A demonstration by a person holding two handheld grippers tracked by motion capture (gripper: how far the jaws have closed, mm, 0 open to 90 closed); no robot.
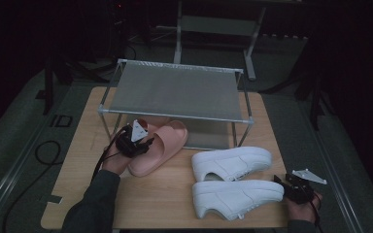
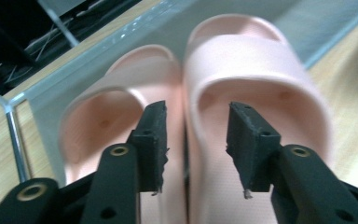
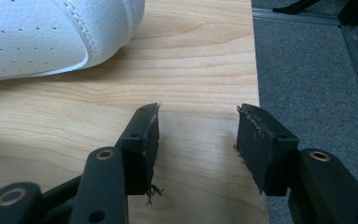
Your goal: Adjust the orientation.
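Observation:
Two pink slippers lie side by side with their toes under the low shoe rack (image 1: 175, 115). The right slipper (image 1: 162, 145) (image 2: 256, 79) shows in full; the left slipper (image 2: 116, 102) is largely hidden behind my hand in the high view. My left gripper (image 1: 146, 143) (image 2: 196, 140) is open, its jaws straddling the slippers' touching inner edges, one jaw over each slipper. My right gripper (image 1: 281, 183) (image 3: 196, 140) is open and holds nothing, low over the table's right front corner, just right of the near white sneaker's (image 1: 238, 196) (image 3: 51, 32) toe.
A second white sneaker (image 1: 230, 162) lies behind the first one, both with toes pointing right. The rack has a grey mesh top and a metal frame post (image 2: 16, 140). The wooden table (image 1: 165, 204) (image 3: 191, 60) ends close to my right gripper, with grey floor (image 3: 307, 70) beyond.

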